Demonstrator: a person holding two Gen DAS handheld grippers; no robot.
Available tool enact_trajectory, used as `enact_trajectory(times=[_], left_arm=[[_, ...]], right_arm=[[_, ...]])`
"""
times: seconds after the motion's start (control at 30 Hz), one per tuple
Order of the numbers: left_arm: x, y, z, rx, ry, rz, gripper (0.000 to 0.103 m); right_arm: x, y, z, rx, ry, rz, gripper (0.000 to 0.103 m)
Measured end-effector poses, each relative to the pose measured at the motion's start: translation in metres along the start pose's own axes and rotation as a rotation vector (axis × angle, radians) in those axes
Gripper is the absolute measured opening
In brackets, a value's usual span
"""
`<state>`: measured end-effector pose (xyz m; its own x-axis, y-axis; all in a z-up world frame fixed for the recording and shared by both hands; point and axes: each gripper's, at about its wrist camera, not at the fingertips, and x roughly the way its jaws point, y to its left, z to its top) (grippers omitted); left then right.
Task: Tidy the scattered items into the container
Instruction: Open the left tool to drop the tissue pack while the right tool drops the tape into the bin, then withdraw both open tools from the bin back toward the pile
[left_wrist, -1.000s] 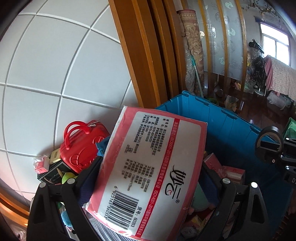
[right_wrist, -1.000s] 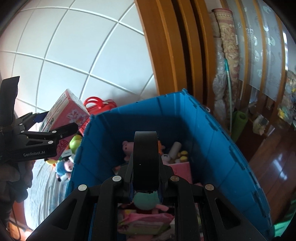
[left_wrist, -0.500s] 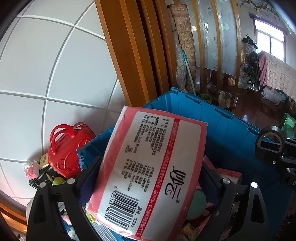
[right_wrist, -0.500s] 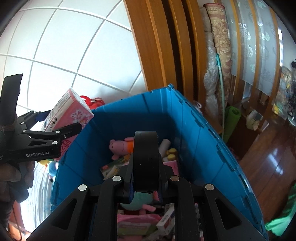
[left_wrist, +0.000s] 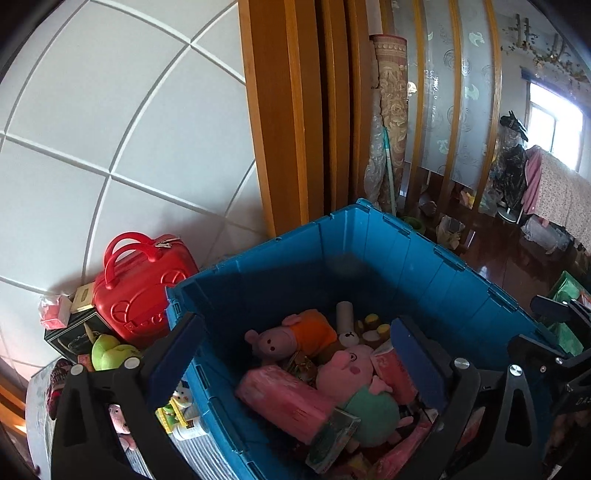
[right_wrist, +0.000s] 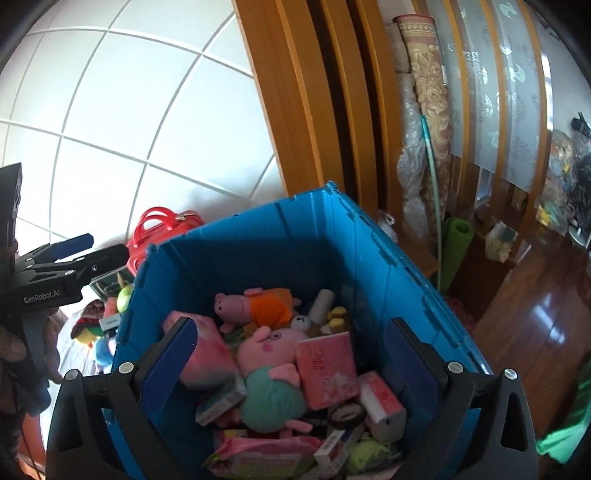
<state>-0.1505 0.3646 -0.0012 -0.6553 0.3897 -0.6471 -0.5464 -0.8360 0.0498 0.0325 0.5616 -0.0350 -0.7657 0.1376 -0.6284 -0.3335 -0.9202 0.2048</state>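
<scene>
Blue container (right_wrist: 280, 240) stands by white tiled wall (left_wrist: 110, 129), packed with plush pigs, pink tissue pack (left_wrist: 284, 402) and boxes. Red case (left_wrist: 142, 286) sits left of container, more scattered items near it. Left claw (left_wrist: 295, 354) and right claw (right_wrist: 291, 354) both just opened, released wide above container, nothing between jaws.

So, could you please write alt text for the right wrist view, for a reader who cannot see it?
The open right gripper hangs empty over a blue crate filled with pig plush toys and pink tissue packs. At the left edge, the left gripper sits open beside the crate, near a red case against a white tiled wall.
</scene>
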Motion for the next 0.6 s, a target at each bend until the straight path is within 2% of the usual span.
enact_trajectory(times=[0.2, 0.6], left_arm=[[-0.019, 0.033, -0.018, -0.043, 0.005, 0.034, 0.103], [-0.065, 0.131, -0.086, -0.140, 0.065, 0.185, 0.103]], right_arm=[[-0.004, 0.032, 0.000, -0.047, -0.001, 0.048, 0.102], [0.002, 0.129, -0.004, -0.170, -0.003, 0.186, 0.102]])
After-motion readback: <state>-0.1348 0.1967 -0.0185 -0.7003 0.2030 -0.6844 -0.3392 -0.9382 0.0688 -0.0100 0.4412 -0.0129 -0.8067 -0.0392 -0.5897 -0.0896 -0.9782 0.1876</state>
